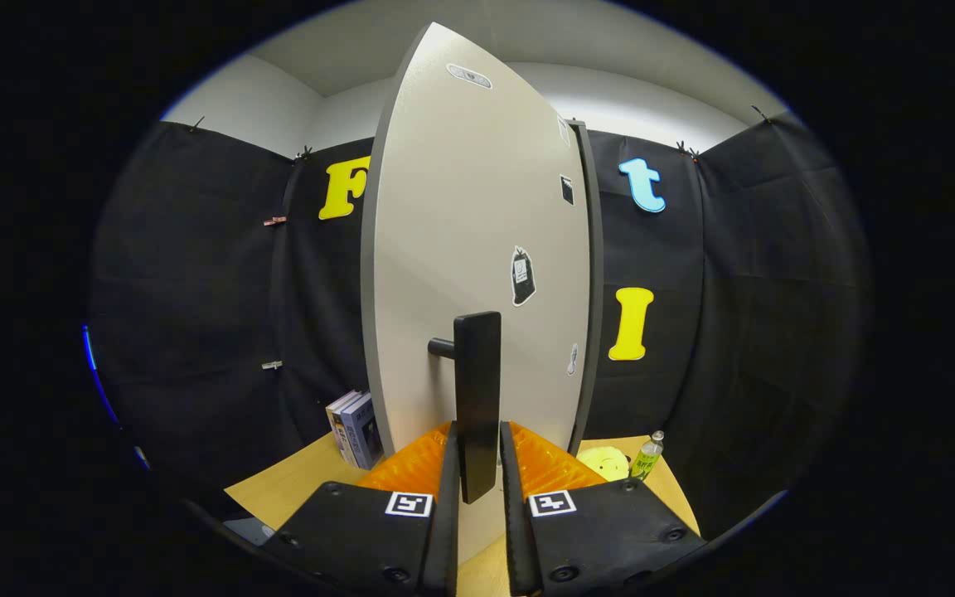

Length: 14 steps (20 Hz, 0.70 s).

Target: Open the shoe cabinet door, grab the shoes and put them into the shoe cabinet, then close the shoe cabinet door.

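Right between the tongs (477, 464) sits the door's black bar handle (477, 398), and both fingers look pinched onto its sides. That handle stands off the pale cabinet door (477, 232) on a short post, and the door is swung edge-on toward the camera, standing on the table (295, 489). Door's a rigid flat panel on hinges, probably light, so it should swing in an arc rather than pull straight. Handle looks smooth and hard, could slip, so gripping mid-bar near the post seems safest. Books (353, 427) and a bottle (648, 454) stand nearby.
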{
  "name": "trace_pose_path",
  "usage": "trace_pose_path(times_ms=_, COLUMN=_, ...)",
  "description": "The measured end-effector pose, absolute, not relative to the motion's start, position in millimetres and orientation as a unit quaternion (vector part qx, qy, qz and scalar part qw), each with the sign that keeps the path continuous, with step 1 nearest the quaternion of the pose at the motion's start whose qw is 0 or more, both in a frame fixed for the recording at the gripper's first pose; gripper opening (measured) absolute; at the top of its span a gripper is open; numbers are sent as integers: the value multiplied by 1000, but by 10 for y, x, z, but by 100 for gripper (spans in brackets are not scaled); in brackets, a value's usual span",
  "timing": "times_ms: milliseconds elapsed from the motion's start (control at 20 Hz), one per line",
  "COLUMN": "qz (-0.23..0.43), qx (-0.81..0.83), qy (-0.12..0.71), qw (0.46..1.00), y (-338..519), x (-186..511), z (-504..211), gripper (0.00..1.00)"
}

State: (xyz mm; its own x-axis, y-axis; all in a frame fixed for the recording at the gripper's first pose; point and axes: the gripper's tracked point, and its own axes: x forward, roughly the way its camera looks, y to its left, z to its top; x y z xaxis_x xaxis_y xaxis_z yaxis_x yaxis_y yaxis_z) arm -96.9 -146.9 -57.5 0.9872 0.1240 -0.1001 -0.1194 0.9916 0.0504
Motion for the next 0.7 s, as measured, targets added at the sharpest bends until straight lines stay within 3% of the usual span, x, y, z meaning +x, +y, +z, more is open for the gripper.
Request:
trace_pose_path(times_ms=350, qz=33, qx=39, qy=61, qw=997, y=-1956, x=-1233, z=-573, gripper=26)
trace_pose_path(times_ms=700, qz=-10, qx=19, qy=10, qw=1000, y=-2256, x=-1703, z=-253, gripper=26)
